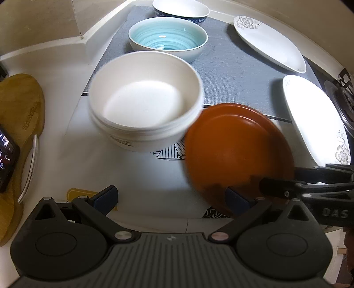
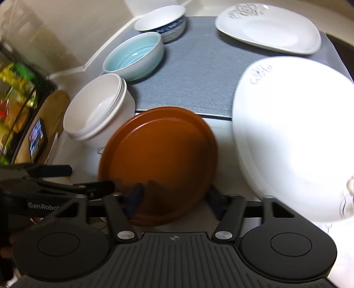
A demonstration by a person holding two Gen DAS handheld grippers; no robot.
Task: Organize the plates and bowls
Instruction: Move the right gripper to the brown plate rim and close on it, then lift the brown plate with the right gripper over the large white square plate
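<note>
Orange plate (image 2: pixel 161 159) tilted, rim between right gripper (image 2: pixel 174 201) jaws, grip unclear; left gripper (image 1: pixel 172 199) jaws open.

Round plate (image 2: pixel 163 159), plain orange-brown. Stacked bowls (image 1: pixel 143 99), white. Ribbed bowl (image 1: pixel 168 36), pale turquoise inside, white outside. Far bowl (image 1: pixel 180 11), blue-patterned outside. White plates (image 1: pixel 267 42), grey floral motifs. Woven mat (image 1: pixel 230 73), grey-blue.

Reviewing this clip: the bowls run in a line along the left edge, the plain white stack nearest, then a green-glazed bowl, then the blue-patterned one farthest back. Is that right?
Not quite. The middle bowl is a light blue-glazed bowl, not green; the left wrist view shows its ringed blue interior clearly. The rest stands: the plain white bowl stack is nearest and the blue-patterned white bowl is farthest back.
</note>
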